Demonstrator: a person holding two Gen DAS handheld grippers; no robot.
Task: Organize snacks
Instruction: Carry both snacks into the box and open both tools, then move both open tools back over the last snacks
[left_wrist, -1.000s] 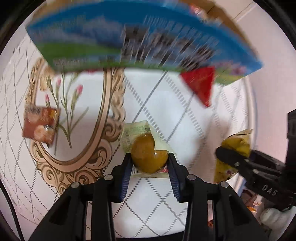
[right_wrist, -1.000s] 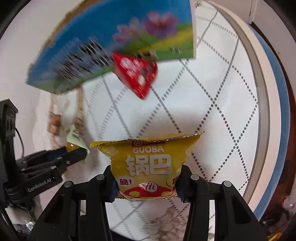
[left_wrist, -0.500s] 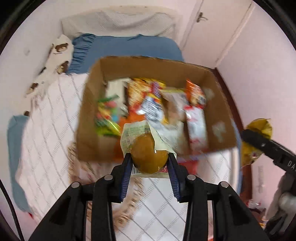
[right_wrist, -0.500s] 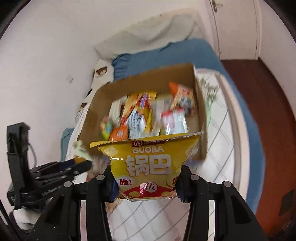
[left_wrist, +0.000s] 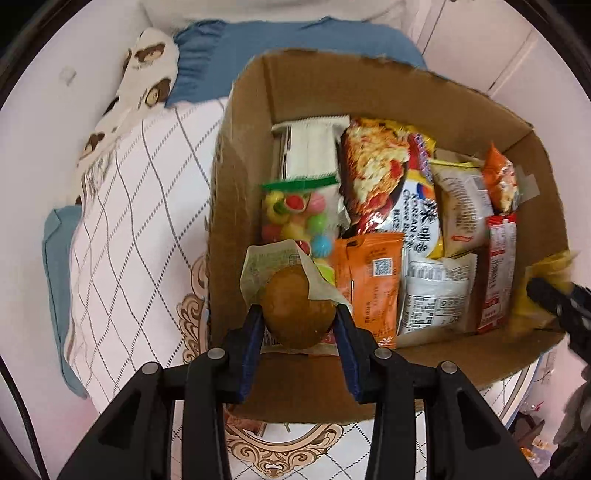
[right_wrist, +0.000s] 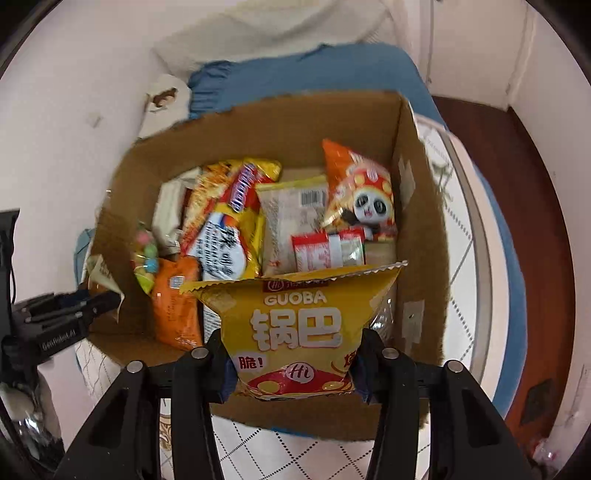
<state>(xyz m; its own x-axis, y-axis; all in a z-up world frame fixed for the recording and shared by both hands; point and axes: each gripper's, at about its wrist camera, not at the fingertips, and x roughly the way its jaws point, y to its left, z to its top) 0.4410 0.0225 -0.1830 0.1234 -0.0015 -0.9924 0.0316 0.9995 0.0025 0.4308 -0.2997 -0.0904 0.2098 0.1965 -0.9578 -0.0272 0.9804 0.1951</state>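
Two snacks are being held over an open cardboard box, one in each claw. The left claw is pinching a round golden-brown pastry in a clear wrapper with a pale green printed flap; it is hanging above the box's near-left corner, at 7 o'clock of the opening in the left wrist view. The right claw is pinching a puffy yellow GUOBA bag with white characters and a red base, its crimped top edge pointing away; it is sitting over the box's near wall, at 6 o'clock in the right wrist view.

The box is standing on a bed with a white diamond-stitched quilt and is holding packets standing on edge. One bag of coloured candy balls with a green header is lying at 9 o'clock. One orange sachet with a QR code is just beside the pastry. One white packet is at 11 o'clock, one large noodle pack is at the centre, one orange panda-print bag is at 2 o'clock, and one red-and-white packet is below it.
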